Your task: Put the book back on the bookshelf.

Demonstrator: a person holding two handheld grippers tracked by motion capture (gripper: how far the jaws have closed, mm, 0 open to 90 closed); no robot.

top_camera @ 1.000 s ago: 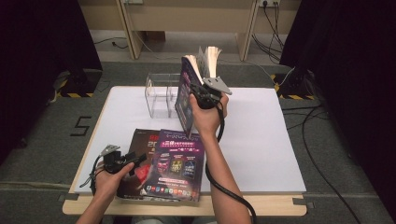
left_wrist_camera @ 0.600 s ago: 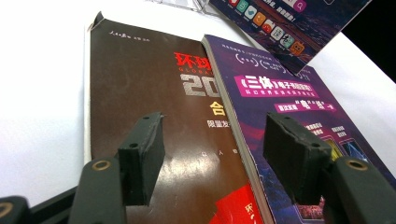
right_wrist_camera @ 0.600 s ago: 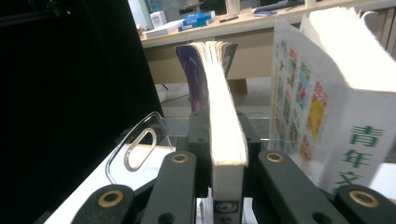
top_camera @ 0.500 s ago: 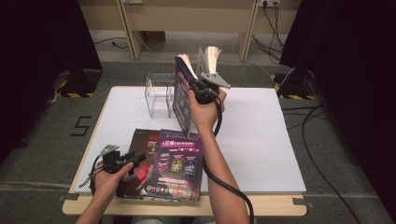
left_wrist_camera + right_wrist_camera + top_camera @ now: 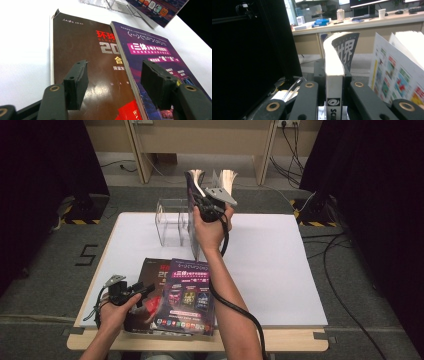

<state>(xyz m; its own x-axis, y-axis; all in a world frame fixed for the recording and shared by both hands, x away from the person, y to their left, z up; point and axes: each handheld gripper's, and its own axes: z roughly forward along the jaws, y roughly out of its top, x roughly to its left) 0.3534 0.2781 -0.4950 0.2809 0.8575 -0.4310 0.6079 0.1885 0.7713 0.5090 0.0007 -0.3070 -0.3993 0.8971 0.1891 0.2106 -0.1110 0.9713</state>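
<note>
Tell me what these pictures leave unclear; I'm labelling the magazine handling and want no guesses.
- Held magazine: right gripper view, lower part hidden by the right gripper clamped on it.
- Brown magazine: high view, right side covered by the purple magazine.
- Clear rack: high view, right end hidden behind the held magazine.
- Cover print: high view, too small to read.

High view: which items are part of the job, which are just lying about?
In the job:
- magazine clamped upright in the right gripper
- clear rack
- brown magazine and purple magazine by the open left gripper

Lying about:
- floor cables
- wooden desk behind
</note>
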